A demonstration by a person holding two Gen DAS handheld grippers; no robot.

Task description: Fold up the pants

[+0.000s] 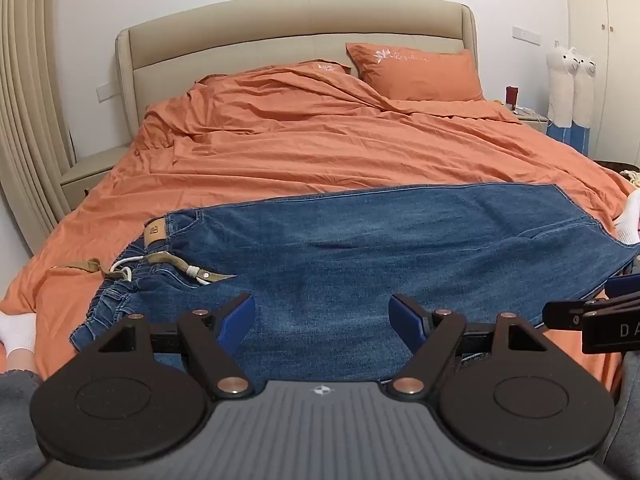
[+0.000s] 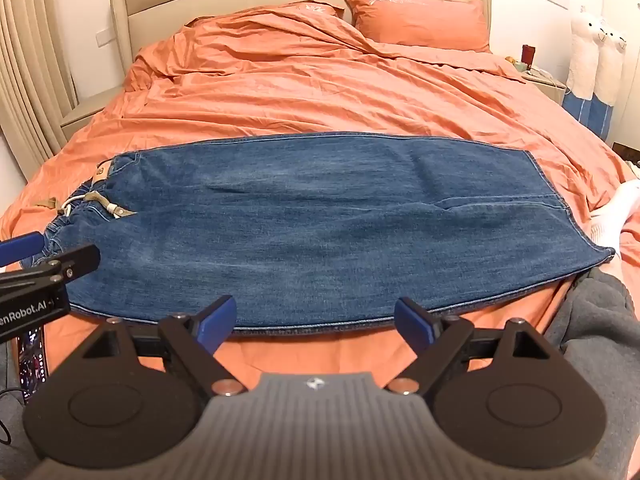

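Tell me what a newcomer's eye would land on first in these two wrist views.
First, the blue jeans laid lengthwise across the near part of the bed, waistband at the left, hems at the right. Next, the rumpled orange duvet under them, running back to an orange pillow by the beige headboard. In the foreground, the left gripper and right gripper both stand open, holding nothing.

Jeans (image 2: 320, 220) flat on bed (image 2: 300, 92)

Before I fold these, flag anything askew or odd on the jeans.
The blue denim jeans lie flat, legs stacked. Only the elastic waistband is bunched, with its tan drawstring and white cord straggling loose across it. Nothing looks damaged.
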